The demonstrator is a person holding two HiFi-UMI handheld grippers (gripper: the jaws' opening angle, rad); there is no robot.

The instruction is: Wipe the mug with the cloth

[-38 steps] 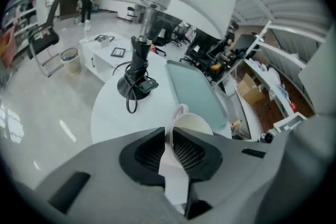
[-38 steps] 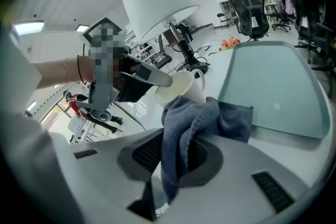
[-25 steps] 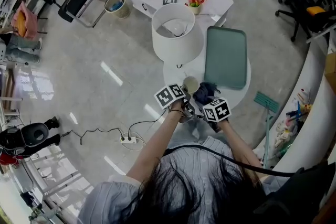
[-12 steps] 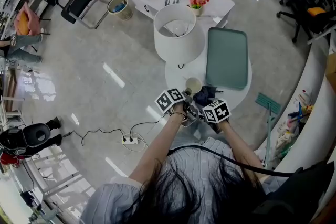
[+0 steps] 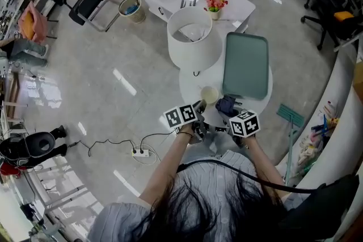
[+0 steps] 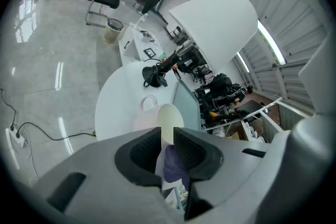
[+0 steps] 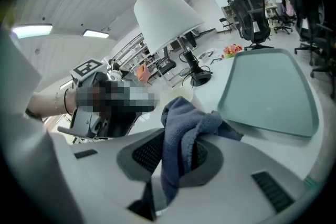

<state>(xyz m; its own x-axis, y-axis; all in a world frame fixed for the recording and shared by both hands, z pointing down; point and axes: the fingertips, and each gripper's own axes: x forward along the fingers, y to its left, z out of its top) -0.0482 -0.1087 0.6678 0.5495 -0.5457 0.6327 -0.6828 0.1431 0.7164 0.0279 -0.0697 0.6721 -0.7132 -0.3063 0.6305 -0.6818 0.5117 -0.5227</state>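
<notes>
Round white table [image 5: 190, 85] with mug [image 5: 209, 93], lamp [image 5: 193, 38], green tray [image 5: 245, 65]; glossy grey floor [image 5: 108, 37].

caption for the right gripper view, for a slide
Right gripper shut on the cloth, with tray and lamp beyond on the table

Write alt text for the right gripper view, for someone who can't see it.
The right gripper is shut on a blue-grey cloth, which bunches up above its jaws. Behind it, a white table carries a green tray and a white-shaded lamp.
</notes>
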